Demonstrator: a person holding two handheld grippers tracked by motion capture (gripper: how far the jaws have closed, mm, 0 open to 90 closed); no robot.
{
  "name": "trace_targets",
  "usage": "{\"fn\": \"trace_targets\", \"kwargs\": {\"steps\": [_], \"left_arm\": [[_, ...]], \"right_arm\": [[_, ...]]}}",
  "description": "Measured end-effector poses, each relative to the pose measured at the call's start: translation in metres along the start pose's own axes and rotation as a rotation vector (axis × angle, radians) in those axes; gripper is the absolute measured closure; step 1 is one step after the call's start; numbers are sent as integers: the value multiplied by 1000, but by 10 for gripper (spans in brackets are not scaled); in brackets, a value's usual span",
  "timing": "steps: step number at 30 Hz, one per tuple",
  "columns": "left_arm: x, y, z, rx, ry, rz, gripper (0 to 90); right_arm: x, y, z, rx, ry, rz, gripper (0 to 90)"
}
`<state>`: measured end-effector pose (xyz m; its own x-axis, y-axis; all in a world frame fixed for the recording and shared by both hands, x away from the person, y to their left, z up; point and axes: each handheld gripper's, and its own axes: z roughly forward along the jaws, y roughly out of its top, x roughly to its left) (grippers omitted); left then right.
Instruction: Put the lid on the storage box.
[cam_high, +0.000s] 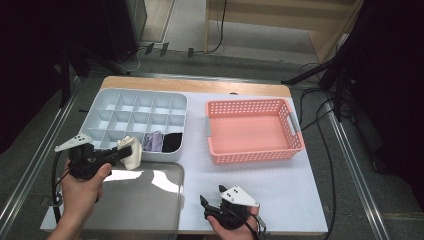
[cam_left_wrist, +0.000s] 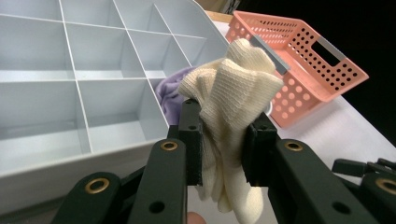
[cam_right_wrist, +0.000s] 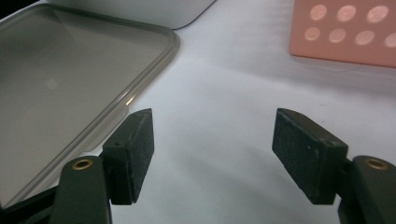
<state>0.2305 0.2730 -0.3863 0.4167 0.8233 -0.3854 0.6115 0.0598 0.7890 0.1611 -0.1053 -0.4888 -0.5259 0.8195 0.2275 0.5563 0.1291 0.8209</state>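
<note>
1 divider box (cam_high: 107, 97), 1 pink basket (cam_high: 250, 155), 1 clear lid (cam_high: 145, 210), 3 socks: cream (cam_high: 131, 152), purple (cam_high: 153, 141), blk (cam_high: 173, 142).

My left gripper (cam_left_wrist: 223, 154) squeezes a cream ribbed-knit sock (cam_left_wrist: 233, 93), soft cloth. Behind it, a smooth matt plastic organizer (cam_left_wrist: 70, 93), a perforated pink plastic basket (cam_high: 250, 155), and a glossy translucent lid (cam_right_wrist: 70, 70).

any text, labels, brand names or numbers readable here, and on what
None. No readable words, numbers or signs on the white divided organizer, the pink basket, the clear lid, the cream sock or either gripper.
</note>
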Motion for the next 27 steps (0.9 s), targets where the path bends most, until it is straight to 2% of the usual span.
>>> {"fn": "trace_targets", "kwargs": {"steps": [15, 20, 27], "left_arm": [[16, 18, 19, -29, 41, -42, 740], [26, 19, 26, -32, 68, -62, 739], [36, 14, 38, -31, 131, -79, 735]], "right_arm": [[-1, -2, 2, 8, 0, 4, 316], [-2, -2, 3, 8, 2, 6, 319], [-1, -3, 3, 9, 2, 8, 322]]}}
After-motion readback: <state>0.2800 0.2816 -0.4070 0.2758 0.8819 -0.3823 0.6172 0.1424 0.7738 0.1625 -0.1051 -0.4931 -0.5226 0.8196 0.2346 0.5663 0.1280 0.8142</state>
